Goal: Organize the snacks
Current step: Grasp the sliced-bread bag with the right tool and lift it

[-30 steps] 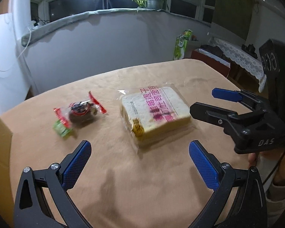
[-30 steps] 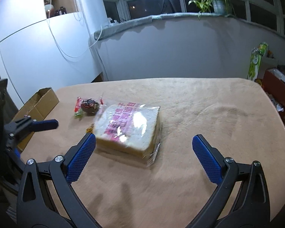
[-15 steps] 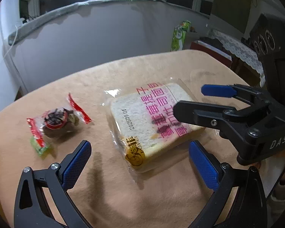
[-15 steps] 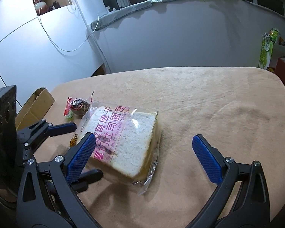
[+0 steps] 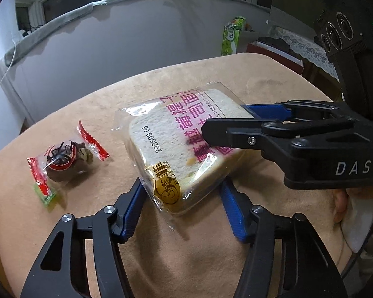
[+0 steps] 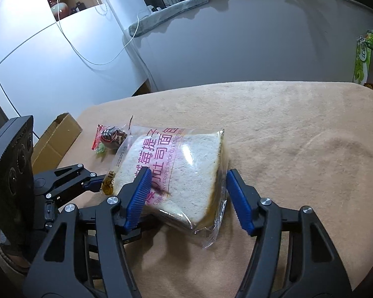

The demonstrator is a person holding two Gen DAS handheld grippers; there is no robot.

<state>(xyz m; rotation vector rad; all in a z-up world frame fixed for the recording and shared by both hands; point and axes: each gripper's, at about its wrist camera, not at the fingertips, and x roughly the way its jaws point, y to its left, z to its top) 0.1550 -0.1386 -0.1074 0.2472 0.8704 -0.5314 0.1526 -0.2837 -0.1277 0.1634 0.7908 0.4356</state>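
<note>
Left wrist view: my left hand-held gripper, jaws just closing, straddles the near corner of the bagged toast on the tabletop; whether the pads press it I cannot tell. A wrapped candy lies left of the toast.

Right wrist view: my right hand-held gripper, also just closing, brackets the toast's near corner, its pads touching the wrapper. The toast's long axis runs up-left, toward a cardboard box.
</note>
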